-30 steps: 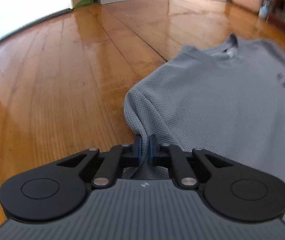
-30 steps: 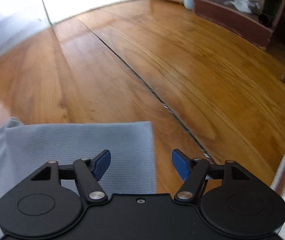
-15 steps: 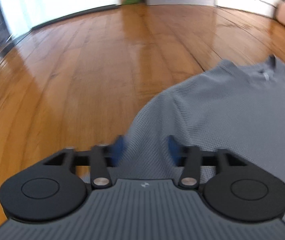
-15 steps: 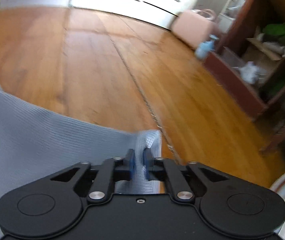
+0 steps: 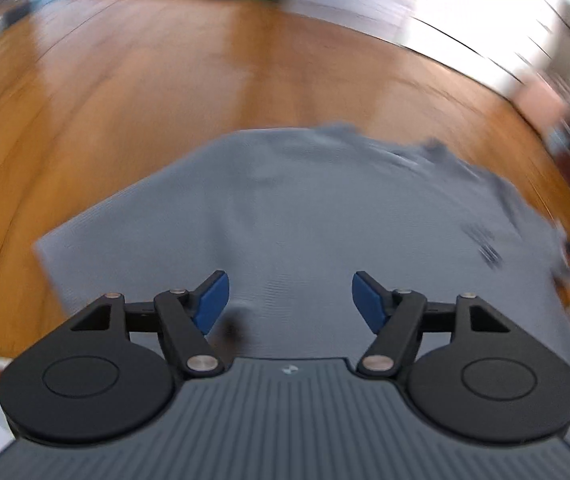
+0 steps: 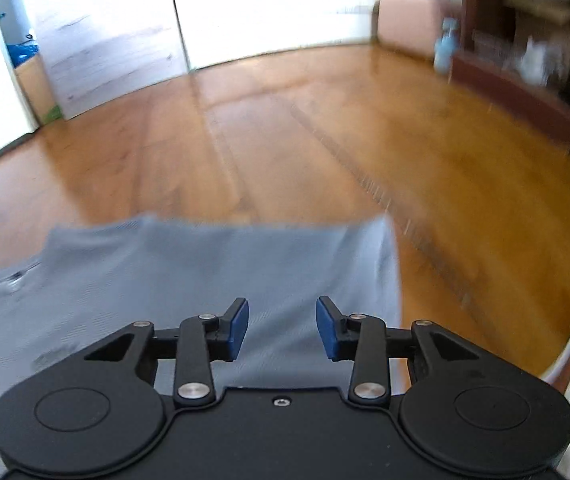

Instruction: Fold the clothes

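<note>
Grey shirt lies flat on the wood floor, filling the lower middle of both views. Left tongs and right tongs are both opening, nothing pinched. I'd square the edges before regripping. A second ago the left pinched a sleeve fold.

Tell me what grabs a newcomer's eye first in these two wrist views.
The grey shirt spread flat on the glossy wooden floor fills the middle of both views. In front of it the blue-padded left gripper and right gripper hang above the cloth, jaws opening, nothing pinched. A pink case stands by the far wall.
</note>
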Available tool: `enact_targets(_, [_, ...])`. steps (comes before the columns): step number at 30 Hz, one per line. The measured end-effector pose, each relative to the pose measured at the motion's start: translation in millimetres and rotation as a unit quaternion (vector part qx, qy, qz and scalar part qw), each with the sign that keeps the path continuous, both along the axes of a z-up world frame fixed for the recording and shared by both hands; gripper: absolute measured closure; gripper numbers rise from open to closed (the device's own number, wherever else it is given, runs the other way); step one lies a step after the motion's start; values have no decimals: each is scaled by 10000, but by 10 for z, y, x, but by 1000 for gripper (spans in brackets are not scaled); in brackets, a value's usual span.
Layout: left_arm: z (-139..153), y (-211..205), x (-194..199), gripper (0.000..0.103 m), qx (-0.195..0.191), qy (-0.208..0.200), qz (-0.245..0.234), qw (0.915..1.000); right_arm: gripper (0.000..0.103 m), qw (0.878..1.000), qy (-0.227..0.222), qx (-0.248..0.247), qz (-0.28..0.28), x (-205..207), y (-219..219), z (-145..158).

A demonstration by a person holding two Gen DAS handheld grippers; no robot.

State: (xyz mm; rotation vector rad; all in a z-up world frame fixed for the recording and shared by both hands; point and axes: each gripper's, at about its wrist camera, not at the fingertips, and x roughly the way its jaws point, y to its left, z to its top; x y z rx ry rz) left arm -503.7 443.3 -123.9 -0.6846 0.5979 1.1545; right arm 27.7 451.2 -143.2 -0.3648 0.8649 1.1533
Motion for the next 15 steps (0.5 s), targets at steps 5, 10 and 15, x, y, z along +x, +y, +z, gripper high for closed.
enact_targets(5, [-28,-349,421,33,-200,82,-470,9987,59,9950,241,-132,963,-424,-371,62])
enact_targets(10, [-502,-619,579,33,-1070,189,-234,9938,51,9861,569,-187,1552,-784,-921,-2])
enact_targets(15, [-632,-803,764,33,-1139,633,-491,9903,51,9839,572,-379,1650,-969,-1395,-248])
